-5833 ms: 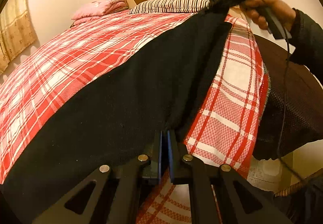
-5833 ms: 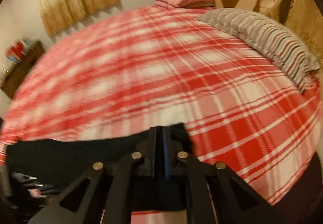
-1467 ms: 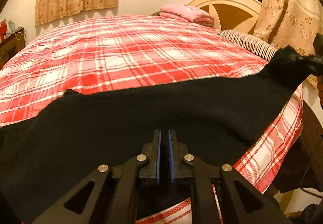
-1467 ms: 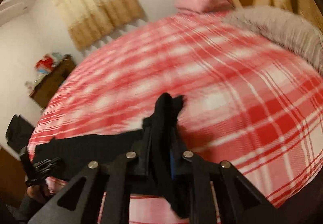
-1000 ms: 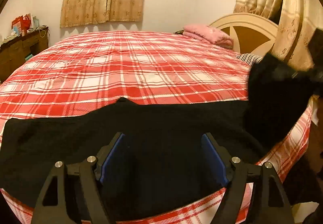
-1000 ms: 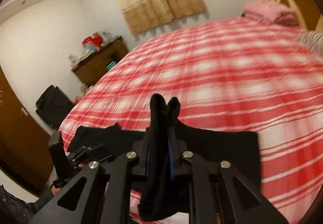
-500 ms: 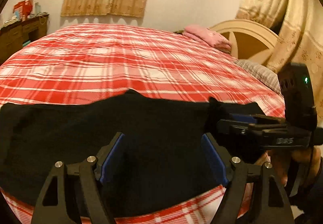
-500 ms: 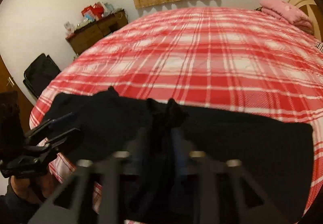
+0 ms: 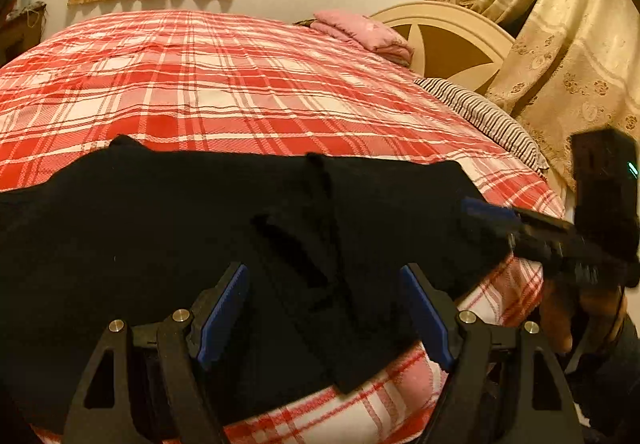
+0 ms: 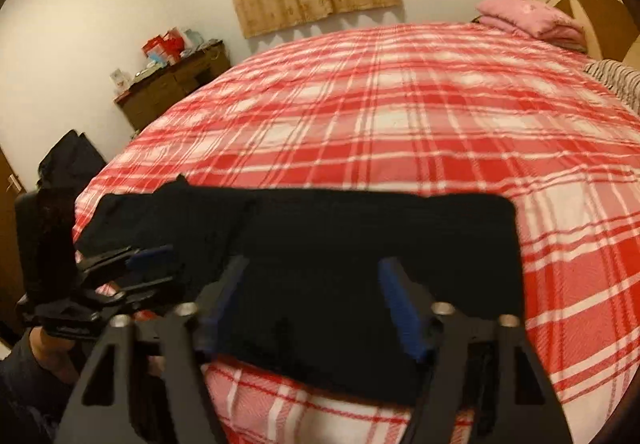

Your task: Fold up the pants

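The pants [image 9: 160, 244] run out of the left wrist view at its left edge, so that end is not seen. The right gripper [image 9: 486, 210] is blurred there. The items on the dresser [image 10: 172, 80] are too small to tell.

The black two-finger left gripper [image 9: 324, 308] with blue pads [image 9: 222, 308] stands with its jaws spread wide, nothing between them. At its three o'clock the matching black right gripper [image 9: 486, 210] points toward nine o'clock; in its own view [image 10: 316, 298] its jaws also gape, empty.
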`<state>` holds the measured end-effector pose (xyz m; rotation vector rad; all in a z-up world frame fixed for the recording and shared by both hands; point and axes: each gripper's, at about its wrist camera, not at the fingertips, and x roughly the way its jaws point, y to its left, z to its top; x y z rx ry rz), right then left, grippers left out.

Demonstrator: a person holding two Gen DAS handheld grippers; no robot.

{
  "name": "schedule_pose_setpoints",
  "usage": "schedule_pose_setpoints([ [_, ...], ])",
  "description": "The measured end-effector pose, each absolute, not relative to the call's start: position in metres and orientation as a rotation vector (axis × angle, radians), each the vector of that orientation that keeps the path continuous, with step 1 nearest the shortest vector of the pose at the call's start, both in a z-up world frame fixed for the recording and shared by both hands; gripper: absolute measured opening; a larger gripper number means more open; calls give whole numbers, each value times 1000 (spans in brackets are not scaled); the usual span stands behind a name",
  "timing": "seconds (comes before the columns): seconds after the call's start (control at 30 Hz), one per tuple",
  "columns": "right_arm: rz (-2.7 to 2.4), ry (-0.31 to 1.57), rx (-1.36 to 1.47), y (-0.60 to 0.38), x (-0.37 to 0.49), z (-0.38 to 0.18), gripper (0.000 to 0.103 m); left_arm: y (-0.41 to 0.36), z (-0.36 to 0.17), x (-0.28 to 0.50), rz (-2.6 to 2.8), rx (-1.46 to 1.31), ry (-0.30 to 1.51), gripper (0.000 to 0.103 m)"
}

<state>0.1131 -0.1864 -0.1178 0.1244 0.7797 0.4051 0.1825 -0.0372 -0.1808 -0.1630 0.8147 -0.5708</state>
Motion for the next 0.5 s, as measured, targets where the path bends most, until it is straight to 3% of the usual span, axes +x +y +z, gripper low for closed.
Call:
schedule_pose_setpoints([
  [0.4,534,756,-195,-118,93,-140,54,-31,-171,206,-564,-100,833,79],
  [0.5,524,741,-302,-104,86,-149,43,-40,-175,210,-575,-85,841,75],
])
